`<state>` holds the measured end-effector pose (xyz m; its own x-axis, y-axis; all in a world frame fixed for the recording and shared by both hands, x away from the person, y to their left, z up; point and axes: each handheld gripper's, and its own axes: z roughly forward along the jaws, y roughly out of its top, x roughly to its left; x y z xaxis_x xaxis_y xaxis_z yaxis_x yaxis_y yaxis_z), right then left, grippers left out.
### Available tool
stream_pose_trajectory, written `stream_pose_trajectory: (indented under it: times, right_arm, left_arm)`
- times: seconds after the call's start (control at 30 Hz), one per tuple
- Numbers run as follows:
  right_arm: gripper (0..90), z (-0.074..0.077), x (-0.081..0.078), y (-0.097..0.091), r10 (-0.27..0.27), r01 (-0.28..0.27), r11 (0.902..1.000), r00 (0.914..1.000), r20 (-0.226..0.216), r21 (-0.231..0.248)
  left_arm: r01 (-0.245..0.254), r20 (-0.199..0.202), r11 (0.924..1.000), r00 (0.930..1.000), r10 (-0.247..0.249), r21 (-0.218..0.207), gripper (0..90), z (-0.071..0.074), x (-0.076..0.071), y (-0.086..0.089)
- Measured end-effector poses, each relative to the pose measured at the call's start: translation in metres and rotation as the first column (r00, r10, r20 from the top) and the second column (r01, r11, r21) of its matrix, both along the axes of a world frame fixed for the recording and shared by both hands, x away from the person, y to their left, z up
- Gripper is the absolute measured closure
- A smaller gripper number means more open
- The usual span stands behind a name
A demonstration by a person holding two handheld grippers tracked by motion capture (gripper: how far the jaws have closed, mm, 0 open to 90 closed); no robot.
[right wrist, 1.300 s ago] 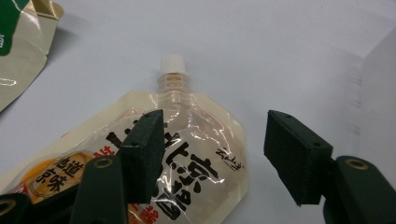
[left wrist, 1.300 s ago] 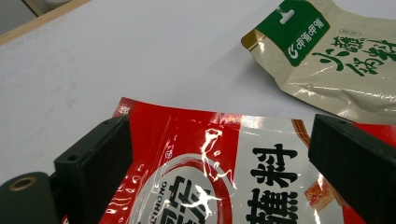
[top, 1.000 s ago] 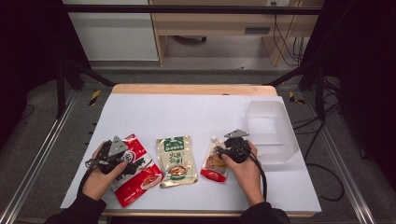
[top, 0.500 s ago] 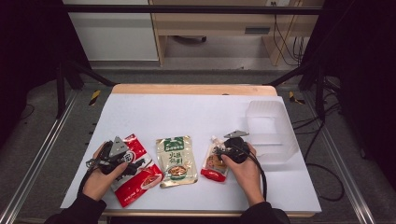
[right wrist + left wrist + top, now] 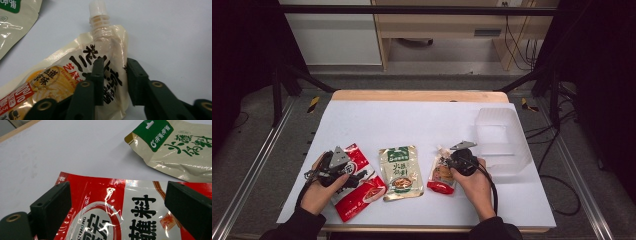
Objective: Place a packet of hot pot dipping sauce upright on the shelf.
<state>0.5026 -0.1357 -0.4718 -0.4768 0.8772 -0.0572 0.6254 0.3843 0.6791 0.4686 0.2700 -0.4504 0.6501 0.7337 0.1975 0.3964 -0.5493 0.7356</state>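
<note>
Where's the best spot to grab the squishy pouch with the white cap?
Probably the upper part, just below the spout. The spouted pouch lies flat on the table, cap pointing away, so come from its bottom end. The film bunches up there, giving the right gripper a fold to pinch; its jaws have just been closing on that fold.

Black gripper (image 5: 451,161) with brass-ringed screw holes, black sleeves.
</note>
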Motion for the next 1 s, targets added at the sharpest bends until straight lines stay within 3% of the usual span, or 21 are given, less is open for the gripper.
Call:
stream_pose_trajectory:
  times: [0.07, 0.17, 0.27, 0.43, 0.6, 0.7, 1.0]
  right_arm:
    - [81.7, 0.002, -0.002, 0.000, 0.008, -0.008, 1.0000, 0.9998, 0.018, 0.001]
    - [86.3, 0.006, -0.005, 0.000, 0.027, -0.027, 0.9996, 0.9991, 0.032, 0.008]
    - [88.2, 0.011, -0.009, 0.000, 0.049, -0.049, 0.9988, 0.9969, 0.061, 0.002]
    - [89.6, 0.036, -0.023, -0.003, 0.091, -0.095, 0.9952, 0.9878, 0.126, 0.024]
    - [90.0, 0.061, -0.035, 0.000, 0.171, -0.180, 0.9831, 0.9701, 0.173, 0.036]
    - [90.0, 0.072, -0.040, 0.005, 0.215, -0.223, 0.9746, 0.9580, 0.190, 0.021]
    - [90.0, 0.096, -0.048, 0.017, 0.329, -0.350, 0.9352, 0.9156, 0.231, 0.054]
  left_arm:
    - [-0.003, -0.001, 0.9999, 1.0000, 0.003, -0.012, 7.1, -0.001, 0.000, -0.001]
    - [0.007, -0.011, 1.0000, 0.9999, -0.007, 0.003, 7.5, 0.000, 0.000, -0.001]
    - [0.008, -0.017, 0.9996, 0.9998, -0.009, -0.028, 8.7, 0.000, 0.000, -0.002]
    - [0.027, -0.017, 0.9972, 0.9995, -0.028, -0.070, 9.6, 0.008, -0.002, -0.005]
    - [0.077, -0.008, 0.9922, 0.9969, -0.078, -0.099, 9.5, 0.024, -0.001, -0.014]
    - [0.103, -0.008, 0.9894, 0.9945, -0.104, -0.102, 9.4, 0.029, 0.000, -0.020]
    - [0.189, -0.033, 0.9758, 0.9805, -0.194, -0.110, 9.7, 0.047, 0.005, -0.036]
